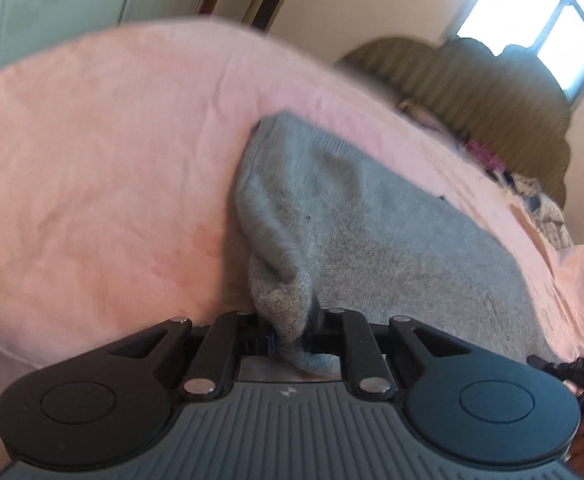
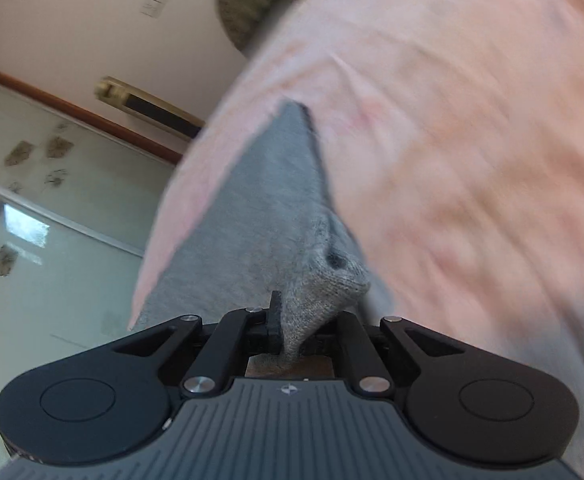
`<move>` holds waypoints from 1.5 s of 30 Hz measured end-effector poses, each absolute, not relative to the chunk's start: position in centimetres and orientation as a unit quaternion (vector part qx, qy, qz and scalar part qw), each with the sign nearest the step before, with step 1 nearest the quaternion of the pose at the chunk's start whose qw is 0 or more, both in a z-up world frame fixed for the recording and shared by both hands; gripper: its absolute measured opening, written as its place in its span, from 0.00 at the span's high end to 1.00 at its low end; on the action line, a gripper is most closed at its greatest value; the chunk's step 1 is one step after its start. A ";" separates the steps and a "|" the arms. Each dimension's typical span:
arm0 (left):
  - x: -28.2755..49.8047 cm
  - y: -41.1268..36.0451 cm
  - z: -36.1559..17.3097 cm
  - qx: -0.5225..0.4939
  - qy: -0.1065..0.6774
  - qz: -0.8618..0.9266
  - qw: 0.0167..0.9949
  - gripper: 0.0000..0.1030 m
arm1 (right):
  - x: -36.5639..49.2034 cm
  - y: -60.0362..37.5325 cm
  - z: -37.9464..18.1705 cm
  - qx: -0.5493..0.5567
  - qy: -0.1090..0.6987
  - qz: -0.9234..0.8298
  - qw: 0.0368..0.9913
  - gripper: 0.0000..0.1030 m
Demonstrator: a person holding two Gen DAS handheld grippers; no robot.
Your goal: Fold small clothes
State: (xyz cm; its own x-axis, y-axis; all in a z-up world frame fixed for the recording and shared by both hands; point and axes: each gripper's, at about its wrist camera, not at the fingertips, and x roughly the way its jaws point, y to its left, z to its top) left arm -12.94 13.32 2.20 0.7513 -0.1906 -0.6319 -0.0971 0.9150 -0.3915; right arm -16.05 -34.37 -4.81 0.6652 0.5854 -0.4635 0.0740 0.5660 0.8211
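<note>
A grey knitted garment (image 1: 355, 216) lies on a pink bedsheet (image 1: 92, 160). My left gripper (image 1: 290, 320) is shut on a bunched end of the grey garment, and the pinched fabric hangs back between its jaws. In the right wrist view the same grey garment (image 2: 268, 216) stretches away over the pink sheet (image 2: 471, 160). My right gripper (image 2: 299, 320) is shut on another bunched corner of it. The fingertips of both grippers are mostly hidden by the cloth.
An olive ribbed headboard (image 1: 471, 92) stands behind the bed, with a heap of mixed clothes (image 1: 531, 196) along the sheet's far edge. A bright window (image 1: 543, 20) is at upper right. Glass wardrobe doors (image 2: 52, 208) fill the left of the right wrist view.
</note>
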 end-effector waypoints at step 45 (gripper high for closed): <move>0.3 5.8 2.3 -0.004 0.344 -0.008 0.939 0.06 | -5.3 -20.7 -0.2 -0.019 0.314 0.109 0.943 0.00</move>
